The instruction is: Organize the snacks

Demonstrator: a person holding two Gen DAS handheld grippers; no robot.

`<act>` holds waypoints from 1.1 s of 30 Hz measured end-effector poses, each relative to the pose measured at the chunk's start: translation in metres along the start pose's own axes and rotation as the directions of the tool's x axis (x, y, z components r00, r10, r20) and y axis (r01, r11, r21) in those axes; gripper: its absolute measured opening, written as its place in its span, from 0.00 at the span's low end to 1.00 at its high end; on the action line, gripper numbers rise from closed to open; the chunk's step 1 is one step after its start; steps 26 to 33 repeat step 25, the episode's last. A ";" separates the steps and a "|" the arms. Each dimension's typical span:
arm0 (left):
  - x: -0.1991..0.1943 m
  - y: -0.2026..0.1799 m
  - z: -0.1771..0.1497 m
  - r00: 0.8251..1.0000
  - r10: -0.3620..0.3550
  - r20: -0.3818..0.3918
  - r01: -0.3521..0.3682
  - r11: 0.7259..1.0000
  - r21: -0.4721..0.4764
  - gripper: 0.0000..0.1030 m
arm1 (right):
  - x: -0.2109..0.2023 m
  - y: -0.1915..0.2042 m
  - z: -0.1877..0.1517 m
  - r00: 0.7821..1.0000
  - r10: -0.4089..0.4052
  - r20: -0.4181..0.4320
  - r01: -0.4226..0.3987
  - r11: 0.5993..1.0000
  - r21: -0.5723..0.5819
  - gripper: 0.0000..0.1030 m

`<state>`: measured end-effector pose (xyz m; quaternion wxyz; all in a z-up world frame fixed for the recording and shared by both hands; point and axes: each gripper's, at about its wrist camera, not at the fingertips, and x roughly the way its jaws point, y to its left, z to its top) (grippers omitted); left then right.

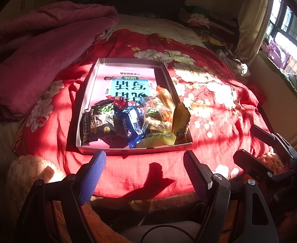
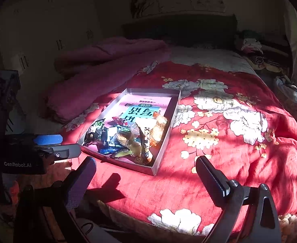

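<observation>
A shallow silver tray (image 1: 83, 101) (image 2: 168, 133) lies on the red flowered bedspread, with a pink and teal book (image 1: 126, 81) (image 2: 146, 107) flat in its bottom. A heap of wrapped snacks (image 1: 132, 121) (image 2: 124, 137) fills the tray's near end; a yellow packet (image 1: 180, 121) leans on the right wall. My left gripper (image 1: 144, 158) hovers open just short of the tray's near edge, nothing between its blue pads. My right gripper (image 2: 146, 164) is also open and empty, near the tray's front right corner. It shows at the right of the left wrist view as right gripper (image 1: 247, 141).
The red bedspread (image 1: 219, 105) (image 2: 229, 141) covers the bed. A bunched pink blanket (image 1: 37, 46) (image 2: 108, 66) lies left of the tray. A fluffy cream item (image 1: 27, 174) sits at the bed's near left corner. Clothes pile up by the headboard, window at far right.
</observation>
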<state>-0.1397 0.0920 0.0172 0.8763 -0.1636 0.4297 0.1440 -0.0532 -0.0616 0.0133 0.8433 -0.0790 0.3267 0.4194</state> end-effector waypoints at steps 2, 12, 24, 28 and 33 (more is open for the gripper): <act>-0.001 -0.001 0.000 1.000 -0.001 0.002 0.001 1.000 -0.001 0.78 | 0.000 0.000 0.000 1.000 0.000 0.000 0.000 1.000 -0.001 0.97; -0.002 -0.001 0.000 1.000 0.005 0.002 -0.005 1.000 0.009 0.78 | -0.001 0.001 0.001 1.000 -0.003 0.003 0.003 1.000 -0.003 0.97; -0.001 -0.001 -0.001 1.000 0.018 -0.002 -0.018 1.000 0.017 0.78 | -0.001 0.001 0.001 1.000 -0.003 0.003 0.003 1.000 -0.003 0.97; -0.001 -0.002 -0.001 1.000 0.021 0.000 -0.021 1.000 0.019 0.78 | -0.001 0.001 0.000 1.000 -0.004 0.003 0.004 1.000 -0.003 0.97; -0.001 -0.002 -0.001 1.000 0.021 0.000 -0.021 1.000 0.019 0.78 | -0.001 0.001 0.000 1.000 -0.004 0.003 0.004 1.000 -0.003 0.97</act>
